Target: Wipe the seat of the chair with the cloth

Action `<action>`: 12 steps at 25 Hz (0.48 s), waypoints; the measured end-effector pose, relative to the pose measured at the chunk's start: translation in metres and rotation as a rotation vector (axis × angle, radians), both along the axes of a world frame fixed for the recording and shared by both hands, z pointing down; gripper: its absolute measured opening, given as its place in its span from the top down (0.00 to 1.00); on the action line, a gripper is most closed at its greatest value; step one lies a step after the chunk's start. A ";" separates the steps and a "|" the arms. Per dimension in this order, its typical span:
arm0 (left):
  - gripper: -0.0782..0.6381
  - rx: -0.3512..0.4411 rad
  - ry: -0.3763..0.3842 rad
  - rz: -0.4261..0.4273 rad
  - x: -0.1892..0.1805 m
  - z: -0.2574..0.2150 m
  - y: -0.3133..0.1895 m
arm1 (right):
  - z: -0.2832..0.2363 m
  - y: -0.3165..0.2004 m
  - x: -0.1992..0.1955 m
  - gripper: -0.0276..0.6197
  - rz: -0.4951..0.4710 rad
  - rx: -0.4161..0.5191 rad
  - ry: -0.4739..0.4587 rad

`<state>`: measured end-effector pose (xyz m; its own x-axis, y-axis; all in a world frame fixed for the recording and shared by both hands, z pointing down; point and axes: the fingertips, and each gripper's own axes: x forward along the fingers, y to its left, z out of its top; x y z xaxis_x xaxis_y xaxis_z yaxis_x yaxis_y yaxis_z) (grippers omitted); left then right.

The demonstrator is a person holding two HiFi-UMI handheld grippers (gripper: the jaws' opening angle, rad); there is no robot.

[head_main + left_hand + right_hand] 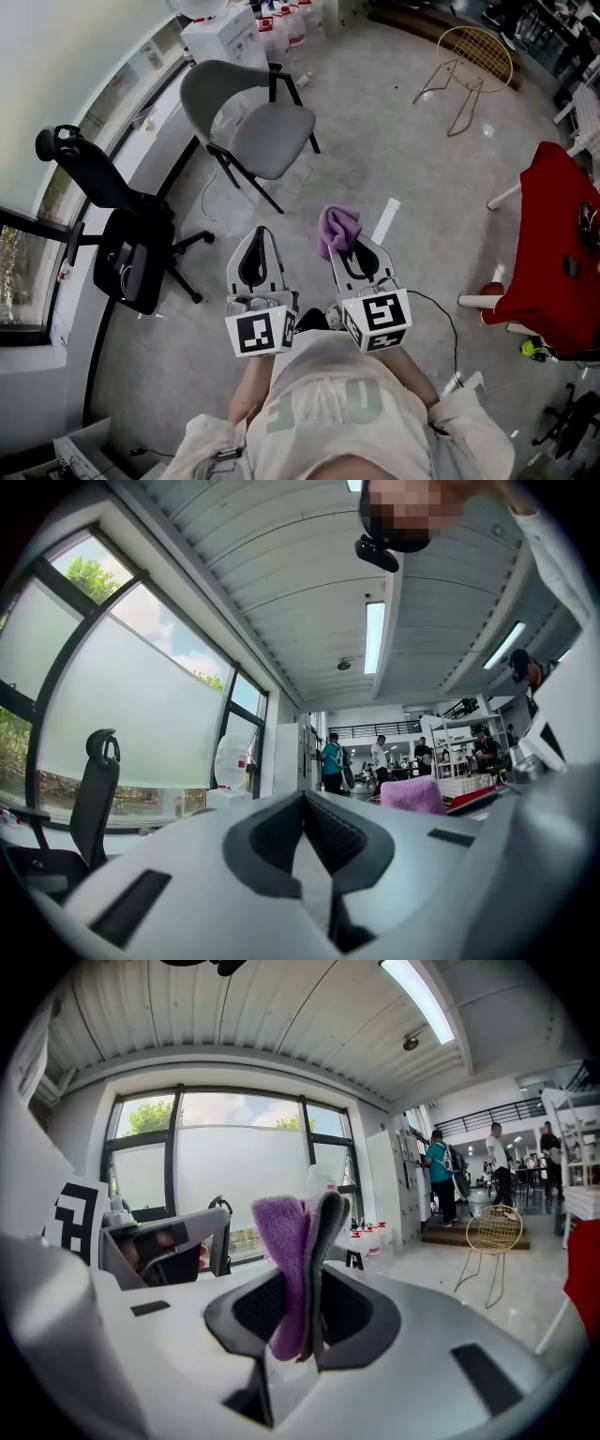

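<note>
Cloth (281,1260), purple, is pinched upright between the 2 jaws of the right gripper (309,1218) | left gripper (305,801) is closed on nothing, just beside | grey chair (253,122) is seen ahead, well apart from both, seat (274,141) bare.

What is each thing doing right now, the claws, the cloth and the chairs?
Left claw: shut, empty.
Right claw: shut on the cloth.
Cloth: pinched, up in the air, away from both chairs.
Grey chair: upright, seat bare.
Black chair: upright by the window.
</note>
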<state>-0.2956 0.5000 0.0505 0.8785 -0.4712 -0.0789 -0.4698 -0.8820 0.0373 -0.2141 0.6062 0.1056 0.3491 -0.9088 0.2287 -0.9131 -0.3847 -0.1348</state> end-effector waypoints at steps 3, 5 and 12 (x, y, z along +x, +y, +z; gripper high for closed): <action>0.87 -0.003 -0.003 -0.017 0.000 0.003 -0.006 | 0.004 0.002 0.007 0.81 0.005 -0.002 -0.008; 0.87 0.003 -0.005 -0.029 0.000 0.004 -0.011 | 0.006 0.005 0.012 0.81 0.012 0.001 -0.012; 0.87 0.019 -0.023 -0.058 0.007 0.007 -0.043 | 0.013 -0.014 0.023 0.81 -0.008 -0.020 -0.026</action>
<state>-0.2891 0.4573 0.0576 0.8512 -0.5204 -0.0679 -0.5211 -0.8535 0.0094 -0.1909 0.5922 0.1185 0.3354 -0.9067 0.2557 -0.9126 -0.3801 -0.1508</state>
